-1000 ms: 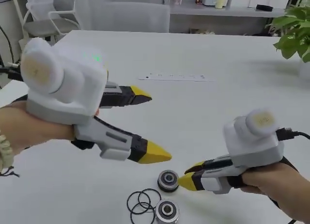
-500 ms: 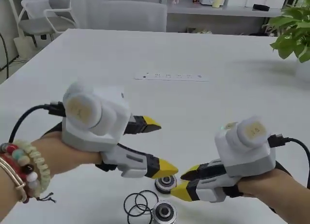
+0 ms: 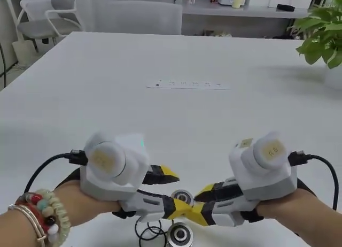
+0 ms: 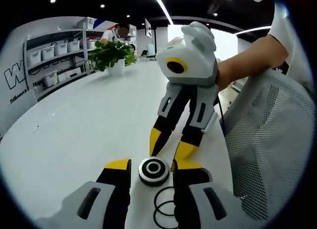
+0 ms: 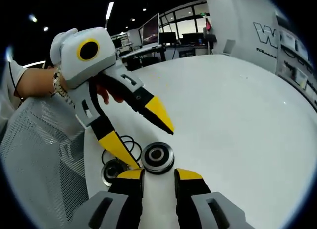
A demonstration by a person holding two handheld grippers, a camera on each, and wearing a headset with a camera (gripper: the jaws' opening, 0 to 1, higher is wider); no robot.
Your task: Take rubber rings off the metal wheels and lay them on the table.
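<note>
The left gripper (image 4: 151,164) stands wide, its jaws straddling a wheel (image 4: 154,171) that lies flat on the tabletop (image 3: 160,113), probably to steady it. The right gripper (image 5: 159,175), jaws narrowly apart, noses at the wheel's rim from the opposite side, likely to peel off its ring. Loose rings (image 4: 166,209) lie just beside, near a second wheel (image 5: 113,172).

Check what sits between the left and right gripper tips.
A metal wheel. In the left gripper view, the left gripper has its jaws either side of it, and the right gripper has its tips just beyond it.
</note>
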